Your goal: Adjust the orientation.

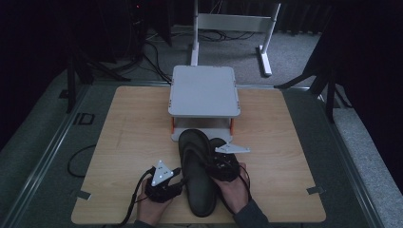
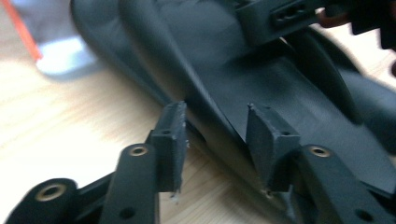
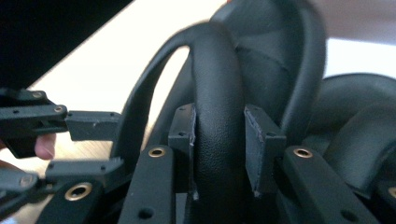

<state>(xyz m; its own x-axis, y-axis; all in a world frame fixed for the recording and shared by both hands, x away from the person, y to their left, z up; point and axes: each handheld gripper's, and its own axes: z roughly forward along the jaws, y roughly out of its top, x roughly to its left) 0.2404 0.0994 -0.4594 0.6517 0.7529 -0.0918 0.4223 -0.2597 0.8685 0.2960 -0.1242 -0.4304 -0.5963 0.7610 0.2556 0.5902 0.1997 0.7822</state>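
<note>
Here the left tool (image 1: 177, 176) sits near the front edge of the table (image 1: 128, 137), held in the person's left hand (image 1: 151, 204), its jaws pointing rightward at the black sandal (image 1: 197, 183) that lies lengthwise in the middle of the table. In the left gripper view the jaws are pressed in on the sandal's left rim: one pad lies outside the sole edge over the wood, the other on the footbed, with the edge of the sole between them.

The sandal's toe points away from the person, toward the low grey stand (image 1: 204, 92) with orange legs at the far middle of the table; its heel lies near the front edge. A second black sandal (image 1: 219, 143) lies just beside it on the right, mostly hidden behind the right tool.

The right tool (image 1: 215, 165), in the person's right hand (image 1: 233, 190), comes in from the sandal's right side, over its middle. In the right gripper view its jaws flank the upright strap (image 3: 215, 93) of the sandal, one pad on each side; the left pad touches the strap, while whether the right pad presses on it I cannot tell. The left tool (image 3: 93, 144) shows farther off at that view's left.
</note>
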